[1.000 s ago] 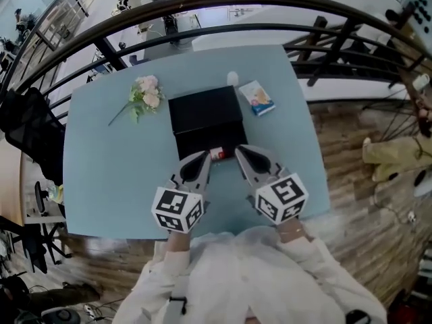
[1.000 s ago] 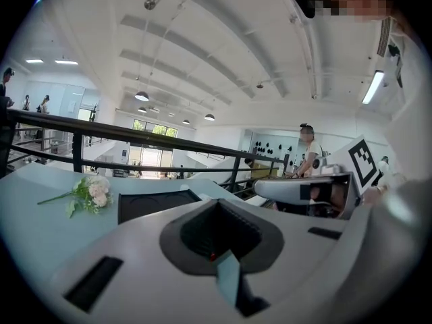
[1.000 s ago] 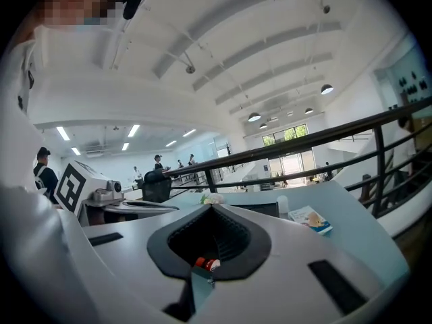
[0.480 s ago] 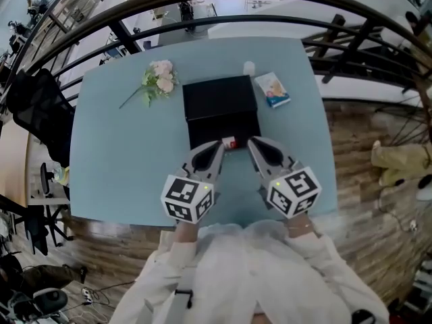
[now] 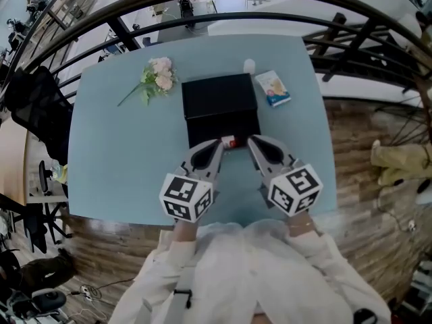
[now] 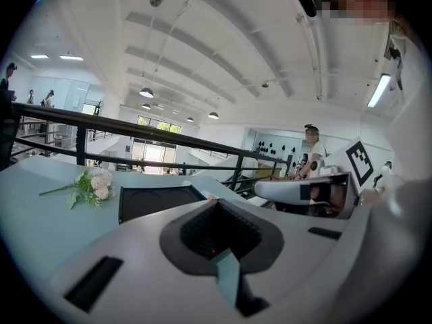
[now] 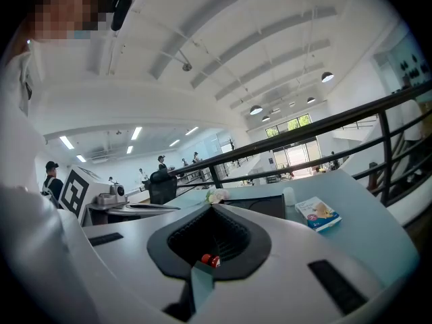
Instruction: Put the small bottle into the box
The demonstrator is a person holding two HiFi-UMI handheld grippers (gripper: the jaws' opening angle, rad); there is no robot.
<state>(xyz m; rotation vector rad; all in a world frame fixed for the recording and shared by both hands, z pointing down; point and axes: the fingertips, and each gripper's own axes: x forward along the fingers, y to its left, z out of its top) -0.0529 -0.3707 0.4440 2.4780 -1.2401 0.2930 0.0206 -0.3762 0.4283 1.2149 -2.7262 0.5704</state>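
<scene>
A small red-and-white bottle (image 5: pixel 228 141) lies on the light blue table (image 5: pixel 121 154), right at the near side of the black box (image 5: pixel 219 100). My left gripper (image 5: pixel 210 150) points at it from the near left and my right gripper (image 5: pixel 258 147) from the near right, each a little short of the bottle. Both are shut with nothing held. In the right gripper view the bottle (image 7: pixel 210 259) shows as a red and white spot through the hollow between the shut jaws. The left gripper view shows the box (image 6: pixel 158 201) ahead on the left.
A sprig of pale flowers (image 5: pixel 156 79) lies left of the box. A blue-and-white packet (image 5: pixel 273 88) and a small white object (image 5: pixel 249 65) lie to its right. A dark railing (image 5: pixel 202 29) runs behind the table's far edge, and wooden floor lies to the right.
The head view shifted early in the second, moving the table a little right in the picture. Both grippers stay beside the bottle, shut, with no visible move since.
</scene>
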